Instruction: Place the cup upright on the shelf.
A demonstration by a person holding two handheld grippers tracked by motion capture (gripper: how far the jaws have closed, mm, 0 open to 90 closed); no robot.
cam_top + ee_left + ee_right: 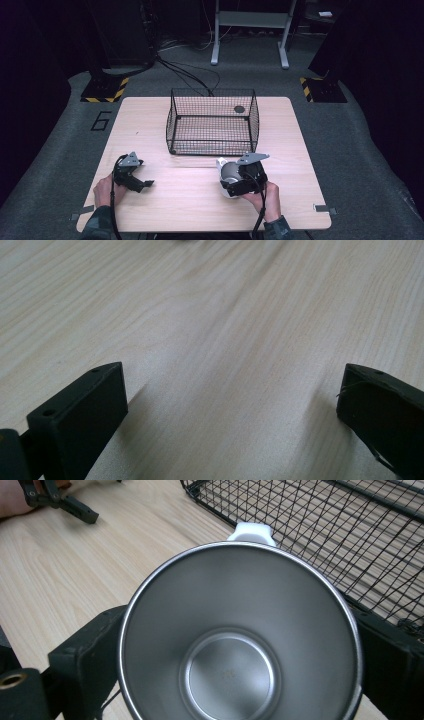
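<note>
A steel mug (240, 640) with a white handle (251, 531) sits between the jaws of my right gripper (234, 183), which is shut on it; its open mouth faces the right gripper view's camera. In the high view the mug (228, 173) is just in front of the black wire basket (212, 120), near the table's front right. My left gripper (142, 183) rests low over the table at the front left, open, with only bare wood (225, 340) between its fingers (80, 410). It also appears far off in the right gripper view, the left gripper (70, 502) beside a hand.
The wire basket stands at the middle back of the wooden table (150, 125); a small dark disc (239, 109) shows by its far right wall. Beyond the table are a grey floor, cables and a white frame (250, 20). Both hands grip from the near edge.
</note>
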